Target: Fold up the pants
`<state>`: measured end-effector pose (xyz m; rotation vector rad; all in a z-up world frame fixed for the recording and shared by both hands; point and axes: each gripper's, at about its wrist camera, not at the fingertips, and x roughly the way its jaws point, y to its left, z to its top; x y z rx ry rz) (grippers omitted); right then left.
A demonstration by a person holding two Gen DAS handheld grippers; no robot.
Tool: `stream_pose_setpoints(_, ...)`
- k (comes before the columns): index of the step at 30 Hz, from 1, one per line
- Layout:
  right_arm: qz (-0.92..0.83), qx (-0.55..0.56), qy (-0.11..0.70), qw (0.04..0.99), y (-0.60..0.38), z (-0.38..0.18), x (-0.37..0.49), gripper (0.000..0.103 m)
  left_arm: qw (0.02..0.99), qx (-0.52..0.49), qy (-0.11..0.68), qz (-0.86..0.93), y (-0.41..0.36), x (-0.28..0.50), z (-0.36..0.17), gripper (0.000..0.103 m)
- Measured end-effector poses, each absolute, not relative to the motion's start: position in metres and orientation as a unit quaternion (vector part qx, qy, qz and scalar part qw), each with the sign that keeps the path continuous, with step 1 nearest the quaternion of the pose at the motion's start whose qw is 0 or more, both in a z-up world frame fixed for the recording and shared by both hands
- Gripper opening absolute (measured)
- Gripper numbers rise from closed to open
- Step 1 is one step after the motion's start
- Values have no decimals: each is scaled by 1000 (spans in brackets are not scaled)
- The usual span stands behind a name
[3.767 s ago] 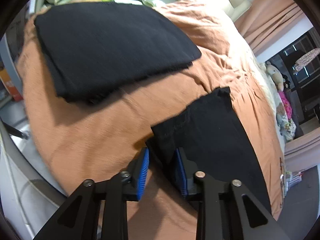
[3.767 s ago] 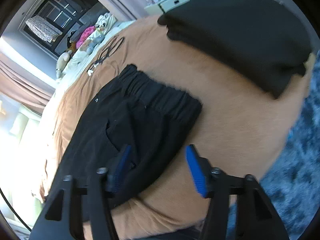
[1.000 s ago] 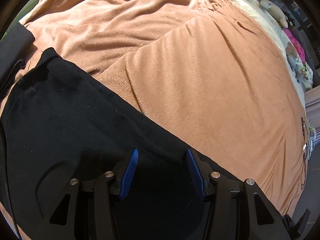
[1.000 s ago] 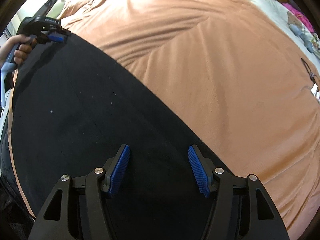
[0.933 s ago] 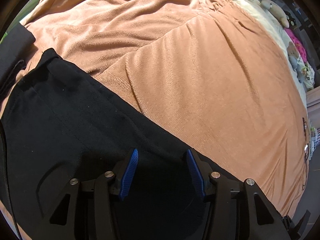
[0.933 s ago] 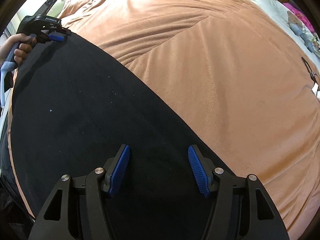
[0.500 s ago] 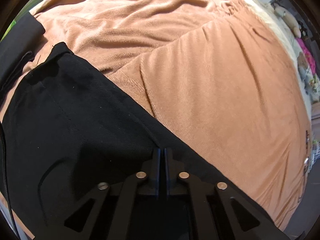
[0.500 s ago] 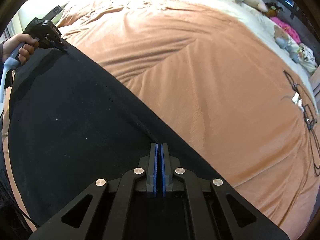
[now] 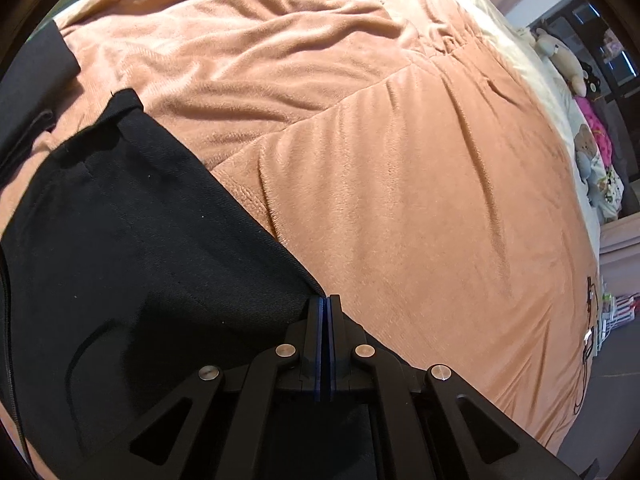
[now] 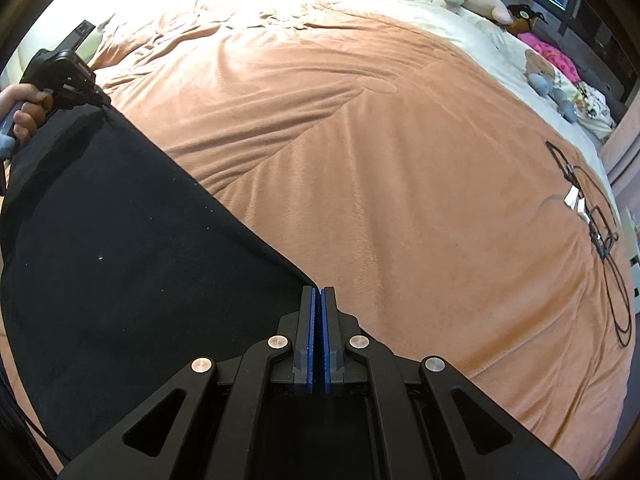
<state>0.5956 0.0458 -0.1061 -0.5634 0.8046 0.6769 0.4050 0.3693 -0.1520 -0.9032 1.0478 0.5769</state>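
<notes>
Black pants (image 10: 120, 280) in both tongs

1. The right gripper (image 10: 319, 294) is seen with its blue pads pressed together, pinching the long edge of the black pants (image 10: 120, 264).
2. The pants are spread flat across the lower left of an orange blanket (image 10: 400, 168).
3. At the far left, the left gripper (image 10: 105, 103) is clamped on the same edge, gripped by a hand (image 10: 24, 110).
4. Stuffed toys (image 10: 548, 76) are lined up along the bed's far right side.
5. A black cable (image 10: 608, 252) is draped over the blanket at right.
</notes>
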Motion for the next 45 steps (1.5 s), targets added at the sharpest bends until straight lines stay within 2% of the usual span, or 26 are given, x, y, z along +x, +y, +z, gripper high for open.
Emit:
stream_pose_setpoints(6, 303, -256, 397, 827, 45, -116, 613, 0, 740, -391, 483, 256, 368, 408, -158, 8)
stream_pose_setpoints(7, 296, -253, 401, 829, 46, -118, 615, 1, 744, -386, 483, 253, 367, 406, -156, 13)
stream_pose_setpoints(8, 291, -246, 401, 833, 45, -118, 617, 1, 748, -378, 483, 253, 367, 404, -152, 26)
stream_pose_setpoints(9, 281, -242, 399, 839, 44, -117, 618, 6, 751, -371, 482, 257, 368, 402, -149, 36)
stream_pose_setpoints(10, 271, -237, 397, 844, 41, -114, 619, 6, 755, -365, 477, 262, 370, 399, -144, 57)
stream_pose_setpoints(11, 267, -226, 399, 847, 39, -112, 620, 7, 760, -361, 469, 267, 372, 394, -139, 69)
stream_pose_setpoints(15, 273, -188, 409, 850, 29, -101, 615, 8, 773, -354, 454, 268, 380, 374, -125, 69)
stream_pose_setpoints(17, 278, -185, 405, 851, 27, -96, 607, 15, 775, -353, 450, 267, 382, 363, -120, 69)
stream_pose_setpoints(18, 281, -183, 403, 852, 26, -94, 602, 30, 777, -350, 449, 267, 383, 357, -117, 69)
stream_pose_setpoints(19, 282, -181, 401, 853, 25, -92, 597, 50, 779, -348, 449, 266, 383, 351, -115, 69)
stream_pose_setpoints(21, 282, -178, 384, 861, 21, -86, 584, 60, 782, -348, 445, 263, 382, 340, -111, 69)
stream_pose_setpoints(31, 296, -152, 388, 859, 7, -76, 540, 60, 794, -353, 419, 263, 378, 266, -101, 69)
stream_pose_setpoints(45, 314, -93, 398, 857, -13, -73, 491, 60, 782, -382, 390, 301, 384, 168, -116, 69)
